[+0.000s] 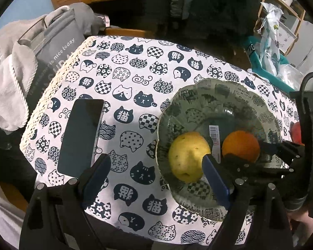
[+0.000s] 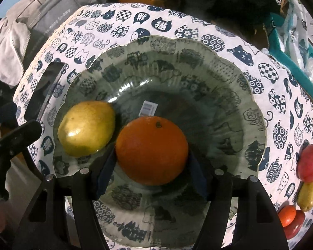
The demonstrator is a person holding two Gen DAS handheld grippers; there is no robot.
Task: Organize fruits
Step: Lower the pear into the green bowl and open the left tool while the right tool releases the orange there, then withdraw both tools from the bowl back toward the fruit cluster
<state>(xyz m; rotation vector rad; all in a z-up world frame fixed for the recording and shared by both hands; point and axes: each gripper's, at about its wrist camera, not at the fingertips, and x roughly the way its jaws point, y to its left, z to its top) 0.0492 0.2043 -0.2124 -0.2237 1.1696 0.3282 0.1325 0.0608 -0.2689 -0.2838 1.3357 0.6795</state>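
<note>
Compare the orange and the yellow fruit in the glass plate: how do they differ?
The orange is deep orange and round; the yellow fruit is pale yellow and longer, with dark specks. The orange sits between the right gripper's fingers; the yellow fruit lies free, beside the left gripper's fingertip. Both rest in the glass plate.

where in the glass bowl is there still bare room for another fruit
The far half of the bowl, beyond the barcode sticker, is bare. The right side is bare too. The near-left is crowded: lemon beside the orange, which sits between the right gripper jaws.
</note>
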